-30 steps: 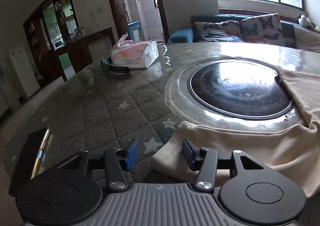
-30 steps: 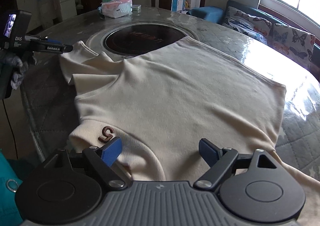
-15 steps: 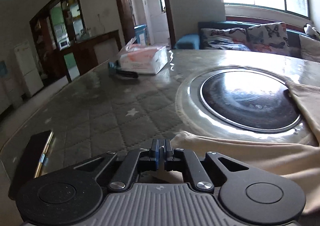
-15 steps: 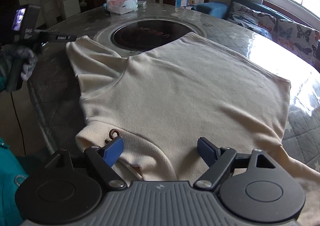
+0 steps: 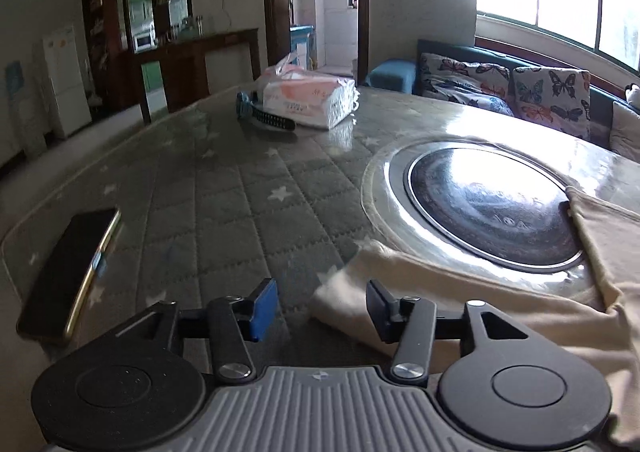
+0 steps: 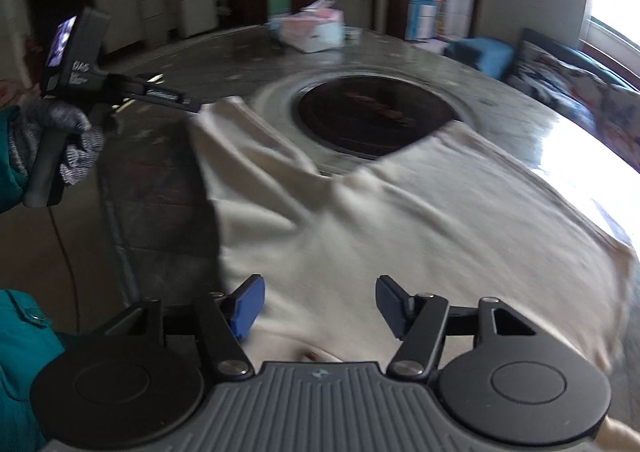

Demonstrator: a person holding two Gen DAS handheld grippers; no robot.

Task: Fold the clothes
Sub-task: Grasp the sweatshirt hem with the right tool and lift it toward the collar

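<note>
Left gripper (image 5: 320,306): fingers apart, empty, at sleeve end of cream shirt (image 5: 472,304) | Right gripper (image 6: 318,306): fingers apart, empty, over shirt's near collar edge | Shirt: spread flat on quilted tabletop (image 5: 224,204), partly overlapping round inset hob (image 5: 488,208) | Far: tissue pack (image 5: 310,98); near left: phone (image 5: 68,272).

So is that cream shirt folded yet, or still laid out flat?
Still spread out. The shirt lies open across the table, one sleeve stretched sideways, and no layer is doubled over.
</note>
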